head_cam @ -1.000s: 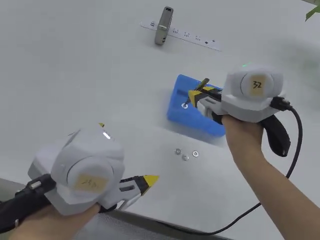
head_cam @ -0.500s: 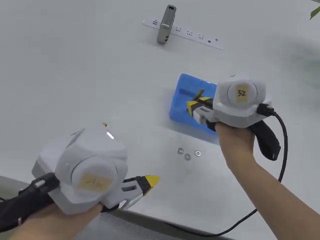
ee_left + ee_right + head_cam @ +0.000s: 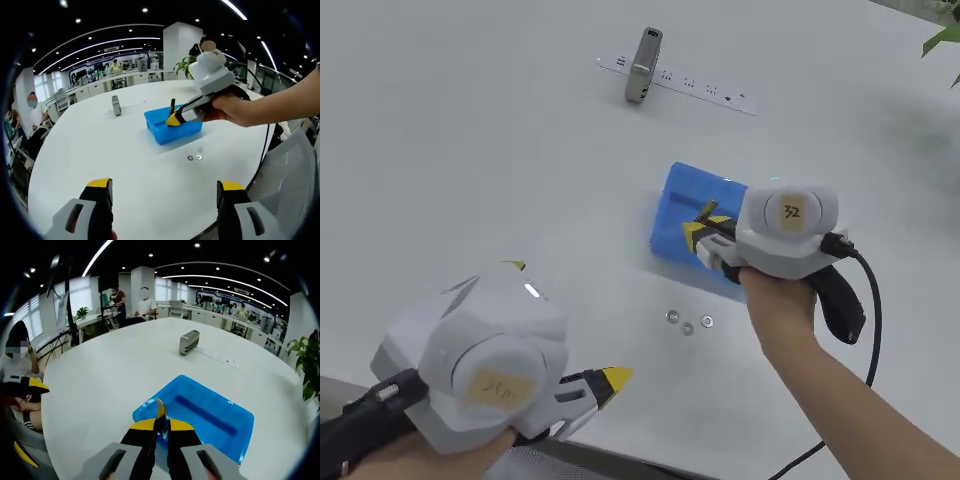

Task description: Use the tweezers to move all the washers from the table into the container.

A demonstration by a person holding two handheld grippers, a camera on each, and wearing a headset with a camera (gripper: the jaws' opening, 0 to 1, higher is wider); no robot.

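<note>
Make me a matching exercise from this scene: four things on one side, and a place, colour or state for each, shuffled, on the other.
1 washers
2 tweezers
3 container
4 left gripper

A blue
B open
C lying beside the container
D clamped in the right gripper

Pairs: 1-C, 2-D, 3-A, 4-B

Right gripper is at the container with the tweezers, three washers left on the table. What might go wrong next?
The washers lie close together, so the tweezers may knock a neighbour away while taking one. The tweezers sit thinly in the right gripper and might twist when pressed down.
</note>
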